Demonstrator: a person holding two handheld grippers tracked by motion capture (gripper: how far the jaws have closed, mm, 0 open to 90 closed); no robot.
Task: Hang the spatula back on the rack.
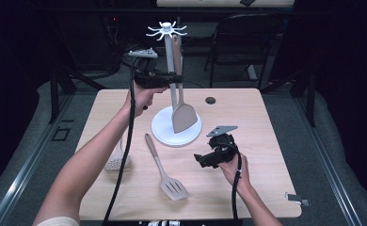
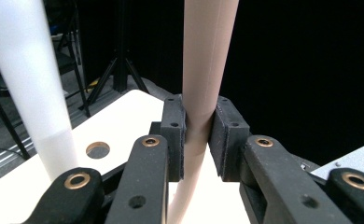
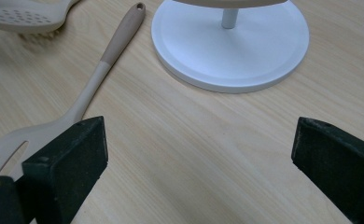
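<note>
High view: we've got the left claw (image 1: 174,78) clamped on the turner (image 1: 182,114) handle, hanging by the rack (image 1: 172,136).
Right claw (image 1: 204,159) wide open, empty, low over desk (image 1: 247,141). Risk: hook slips off w/ a tug, turner drops.

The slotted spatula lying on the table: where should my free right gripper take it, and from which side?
Probably the slim handle of the slotted spatula, near its middle, coming straight down with the jaws across it. The handle lies flat and bare on the table; the head is wide and thin. The right gripper is open beside it.
</note>
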